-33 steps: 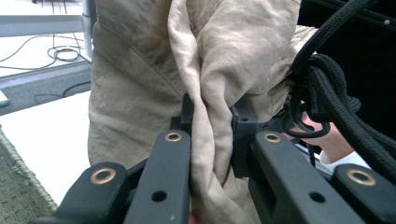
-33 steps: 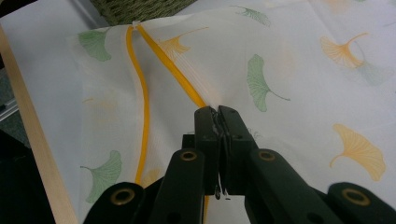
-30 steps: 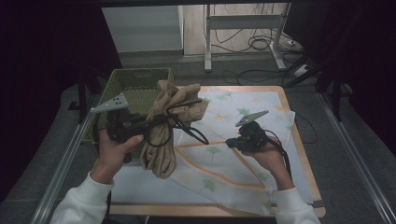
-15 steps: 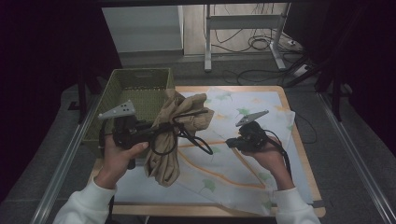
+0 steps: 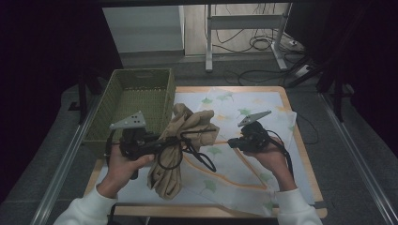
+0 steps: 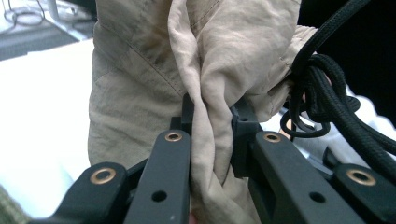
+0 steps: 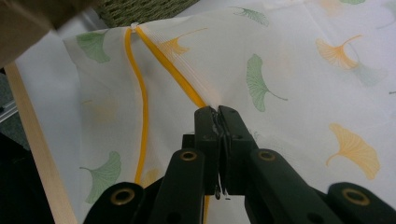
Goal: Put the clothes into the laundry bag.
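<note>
Currently the left gripper (image 6: 210, 116) is clamping a bunched fold of the crumpled beige cotton garment (image 6: 154, 70), its black jaws pressing the fabric from both sides. In the high view the left gripper (image 5: 157, 143) is carrying that garment (image 5: 180, 140) lifted above the table, the cloth hanging down toward the near edge and the gripper's own black cable looping across it.

The right gripper (image 7: 219, 119) is pinching the orange-trimmed edge of the white mesh laundry bag printed with green and orange ginkgo leaves (image 7: 289, 60), jaws fully closed on the thin material. Seen from above, the right gripper (image 5: 233, 141) is holding that edge slightly raised, just beside the hanging garment, while the rest of the bag (image 5: 244, 105) is lying flat on the wooden table (image 5: 300, 140).

Judging by this, the picking up is done and the bag's mouth is being held ready, but the garment is not yet inside; feeding it through the opening is what remains. The green woven basket (image 5: 136, 101) is standing at the table's left, apparently empty.
</note>
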The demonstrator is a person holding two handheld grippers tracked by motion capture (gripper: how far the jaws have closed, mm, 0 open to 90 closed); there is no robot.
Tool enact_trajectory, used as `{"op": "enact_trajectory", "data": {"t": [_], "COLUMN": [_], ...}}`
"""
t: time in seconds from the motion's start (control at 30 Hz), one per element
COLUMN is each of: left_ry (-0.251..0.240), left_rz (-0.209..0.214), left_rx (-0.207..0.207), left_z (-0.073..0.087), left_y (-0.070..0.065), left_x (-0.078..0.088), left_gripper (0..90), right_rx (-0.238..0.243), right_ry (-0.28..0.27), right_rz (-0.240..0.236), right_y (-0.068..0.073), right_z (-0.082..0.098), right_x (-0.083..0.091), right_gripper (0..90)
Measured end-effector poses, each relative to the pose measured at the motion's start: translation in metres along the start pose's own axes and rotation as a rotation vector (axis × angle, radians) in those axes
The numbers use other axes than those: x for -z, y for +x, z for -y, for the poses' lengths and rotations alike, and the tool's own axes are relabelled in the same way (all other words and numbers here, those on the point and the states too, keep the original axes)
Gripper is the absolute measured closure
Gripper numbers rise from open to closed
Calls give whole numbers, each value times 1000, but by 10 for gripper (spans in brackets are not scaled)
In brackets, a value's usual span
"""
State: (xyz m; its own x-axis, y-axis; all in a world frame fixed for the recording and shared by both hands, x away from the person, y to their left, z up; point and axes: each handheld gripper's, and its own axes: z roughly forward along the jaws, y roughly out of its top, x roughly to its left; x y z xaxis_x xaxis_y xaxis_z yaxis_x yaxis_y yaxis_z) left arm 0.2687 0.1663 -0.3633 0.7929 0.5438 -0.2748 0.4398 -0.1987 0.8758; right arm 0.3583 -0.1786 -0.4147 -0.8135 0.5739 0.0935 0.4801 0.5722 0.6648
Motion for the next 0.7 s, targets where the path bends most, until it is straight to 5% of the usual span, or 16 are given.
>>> {"op": "enact_trajectory", "data": {"t": [0.7], "left_ry": [89], "left_rz": [39], "left_rx": [2], "left_z": [24], "left_y": [-9], "left_x": [-14], "left_gripper": [807], "right_rx": [-10], "right_ry": [-6], "right_rz": [6], "right_y": [-2], "right_z": [0], "right_x": [-2], "right_gripper": [856]}}
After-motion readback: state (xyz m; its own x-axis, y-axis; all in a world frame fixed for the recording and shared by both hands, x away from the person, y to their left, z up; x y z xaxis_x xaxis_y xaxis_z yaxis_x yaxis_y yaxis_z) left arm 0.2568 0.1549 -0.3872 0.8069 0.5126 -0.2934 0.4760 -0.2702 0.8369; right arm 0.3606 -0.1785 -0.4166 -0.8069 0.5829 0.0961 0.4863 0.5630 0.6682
